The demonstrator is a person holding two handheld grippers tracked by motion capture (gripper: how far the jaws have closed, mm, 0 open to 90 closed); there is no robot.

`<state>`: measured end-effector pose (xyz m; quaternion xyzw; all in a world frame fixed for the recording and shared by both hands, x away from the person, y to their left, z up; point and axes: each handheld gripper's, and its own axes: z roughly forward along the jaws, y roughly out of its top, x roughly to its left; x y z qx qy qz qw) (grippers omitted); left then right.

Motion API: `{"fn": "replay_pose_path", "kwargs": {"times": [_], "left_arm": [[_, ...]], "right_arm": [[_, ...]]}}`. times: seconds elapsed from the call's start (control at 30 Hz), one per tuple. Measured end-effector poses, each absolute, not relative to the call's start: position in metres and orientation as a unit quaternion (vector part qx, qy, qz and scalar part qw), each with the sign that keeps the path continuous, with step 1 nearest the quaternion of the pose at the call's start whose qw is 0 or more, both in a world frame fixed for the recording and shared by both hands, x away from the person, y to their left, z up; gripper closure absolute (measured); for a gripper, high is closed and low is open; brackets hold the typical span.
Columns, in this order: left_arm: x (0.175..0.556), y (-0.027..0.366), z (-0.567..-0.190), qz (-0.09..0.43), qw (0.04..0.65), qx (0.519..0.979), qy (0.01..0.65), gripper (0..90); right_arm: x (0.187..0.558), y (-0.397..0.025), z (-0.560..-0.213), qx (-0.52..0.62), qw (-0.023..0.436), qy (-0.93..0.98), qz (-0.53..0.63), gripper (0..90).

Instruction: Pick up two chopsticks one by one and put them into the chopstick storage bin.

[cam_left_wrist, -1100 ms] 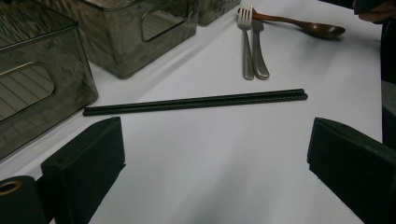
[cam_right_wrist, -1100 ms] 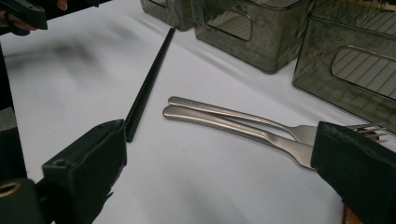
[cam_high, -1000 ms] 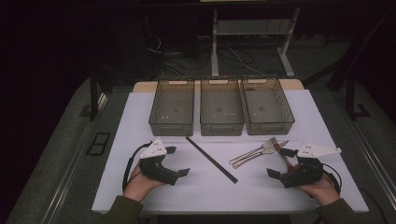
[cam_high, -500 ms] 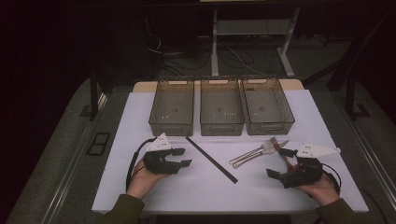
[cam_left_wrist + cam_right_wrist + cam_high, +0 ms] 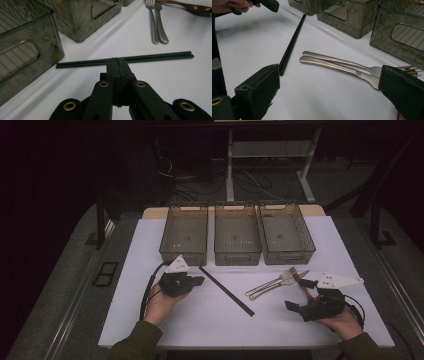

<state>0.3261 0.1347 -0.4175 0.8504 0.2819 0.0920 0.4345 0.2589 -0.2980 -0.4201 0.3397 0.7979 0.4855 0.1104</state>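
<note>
We've got the black chopsticks (image 5: 226, 290) lying on the bench approx. midway between both hands, long axis running diagonally from near the middle bin toward the person. Our left gripper (image 5: 192, 281) is nearer, chopsticks just ahead, crosswise to its fingers, which are pressed together on nothing. Right gripper (image 5: 299, 294): fingers wide apart, empty, w/ fork and knife (image 5: 342, 65) ahead between them.
</note>
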Motion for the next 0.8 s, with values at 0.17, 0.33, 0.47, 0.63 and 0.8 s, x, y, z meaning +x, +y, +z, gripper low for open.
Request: {"fn": "replay_pose_path", "kwargs": {"times": [0.17, 0.33, 0.47, 0.63, 0.8], "left_arm": [[0.34, 0.126, -0.422, 0.103, 0.417, 0.859, 0.279, 88.6], [0.353, 0.12, -0.427, 0.111, 0.404, 0.863, 0.283, 88.6], [0.365, 0.115, -0.431, 0.121, 0.398, 0.861, 0.292, 88.7], [0.38, 0.111, -0.438, 0.138, 0.379, 0.866, 0.295, 88.7], [0.387, 0.11, -0.441, 0.148, 0.369, 0.869, 0.295, 88.7]], "right_arm": [[0.259, -0.298, -0.42, 0.34, 0.11, 0.798, 0.485, 3.1], [0.259, -0.298, -0.42, 0.34, 0.11, 0.797, 0.486, 3.0], [0.259, -0.299, -0.42, 0.34, 0.11, 0.797, 0.486, 3.1], [0.259, -0.299, -0.42, 0.341, 0.109, 0.797, 0.487, 3.1], [0.259, -0.299, -0.42, 0.343, 0.109, 0.796, 0.487, 3.1]]}}
